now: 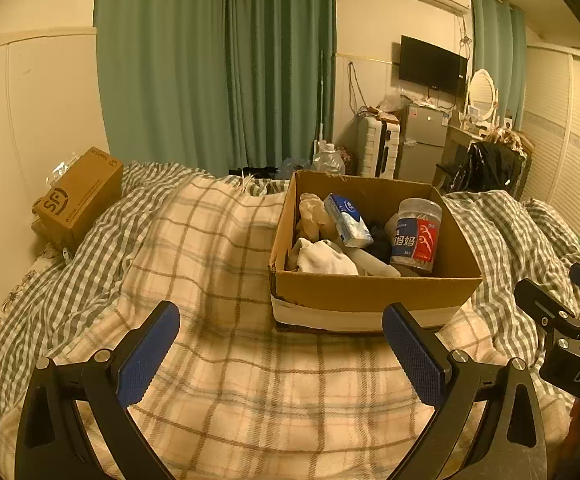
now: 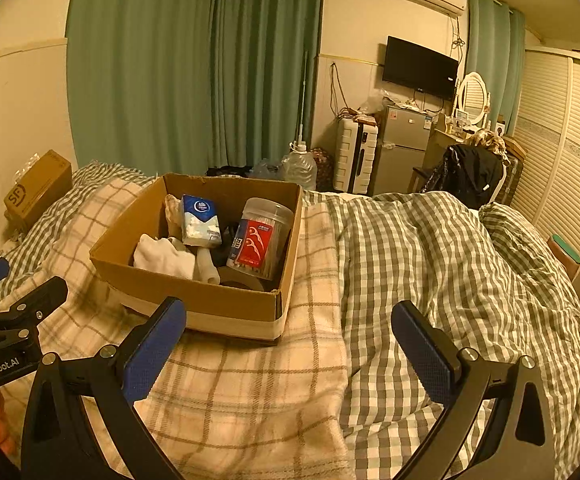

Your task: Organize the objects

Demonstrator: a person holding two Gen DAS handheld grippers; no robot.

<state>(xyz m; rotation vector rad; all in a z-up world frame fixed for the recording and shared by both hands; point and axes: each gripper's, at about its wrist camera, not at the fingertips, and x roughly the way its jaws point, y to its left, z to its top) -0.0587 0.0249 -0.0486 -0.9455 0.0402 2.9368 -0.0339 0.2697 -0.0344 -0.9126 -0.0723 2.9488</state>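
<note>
Brown cardboard is what the open box [image 1: 374,292] is made of, and in the left wrist view it is seen at 1 o'clock on the plaid blanket [image 1: 217,364]. A tissue pack [image 1: 348,220], a clear jar [image 1: 416,236] and a white cloth [image 1: 326,260] are held inside it. The left gripper [image 1: 281,354] is spread wide and nothing is held. In the right wrist view the box [image 2: 193,300] is seen at 11 o'clock, and the right gripper [image 2: 290,350] is also spread wide with nothing in it.

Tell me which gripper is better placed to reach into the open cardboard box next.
Left, probably. In its wrist view the cardboard box sits almost straight ahead of the open left gripper. The right gripper, also open, points mostly at the checked duvet, with the box off to its left.
</note>
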